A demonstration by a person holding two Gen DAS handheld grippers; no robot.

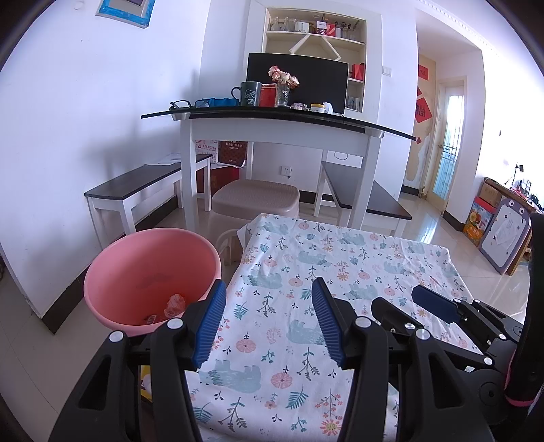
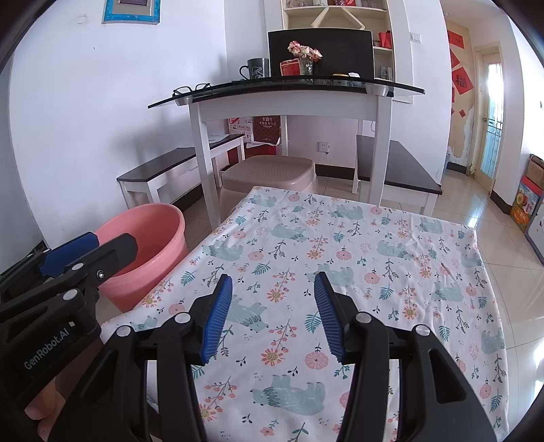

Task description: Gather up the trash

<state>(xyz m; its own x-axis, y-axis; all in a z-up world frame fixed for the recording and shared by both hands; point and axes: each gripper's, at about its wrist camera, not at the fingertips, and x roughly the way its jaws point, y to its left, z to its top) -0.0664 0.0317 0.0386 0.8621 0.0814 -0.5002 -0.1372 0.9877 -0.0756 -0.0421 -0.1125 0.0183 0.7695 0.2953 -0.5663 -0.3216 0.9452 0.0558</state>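
Gaping apart, both grippers' fingers [image 1: 210, 323] [image 2: 217, 319] hold nothing.

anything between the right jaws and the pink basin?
Only bare floral cloth and the left gripper, which overlaps the pink basin in the right wrist view.

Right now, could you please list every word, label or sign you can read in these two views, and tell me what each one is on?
"GenRobot.AI": white lettering on the black body of the left gripper, right wrist view.
"LELECHA": red and white box under the white table.
One large Chinese character: red paper square on the far wall by the door.
Dark red box beside the first: print too small to read.
Shelf jars: labels blurred.
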